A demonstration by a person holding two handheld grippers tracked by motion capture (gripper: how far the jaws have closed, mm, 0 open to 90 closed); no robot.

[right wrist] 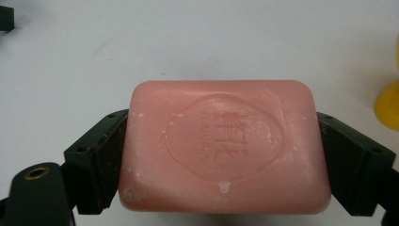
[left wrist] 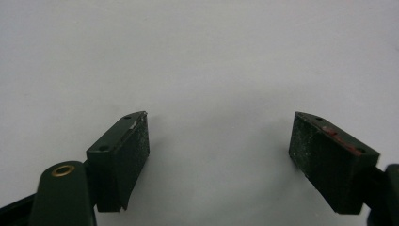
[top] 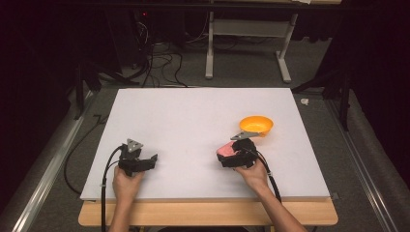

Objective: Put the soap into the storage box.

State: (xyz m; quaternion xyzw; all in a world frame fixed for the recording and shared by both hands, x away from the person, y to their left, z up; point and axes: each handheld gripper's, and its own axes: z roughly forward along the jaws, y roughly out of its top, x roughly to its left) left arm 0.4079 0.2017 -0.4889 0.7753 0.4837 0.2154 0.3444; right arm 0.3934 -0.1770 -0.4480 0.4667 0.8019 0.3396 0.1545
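While the right tool grips a pink bar of soap by its two short ends, its black jaws press flat against either side of the bar, so the soap spans the whole gap between them. A stamped oval emblem with raised characters shows on the soap's upper face in the right gripper view, and small white flecks dot its lower edge. From the high view the right tool sits at the right-hand part of the white table, with the soap showing as a pink patch at its front, pointing toward the middle of the table. An orange bowl stands on the table just beyond the right tool, near it but apart from the soap; its yellow-orange rim shows at the right edge of the right gripper view. The person's right hand holds the tool's body from behind, with the cable trailing back along the forearm.

Over on the left part of the table, the left tool is held low by the left hand, well apart from the soap and the bowl. Its jaws stand wide apart in the left gripper view, with nothing but bare white table between the two pads, so the left tool is released and holds nothing.
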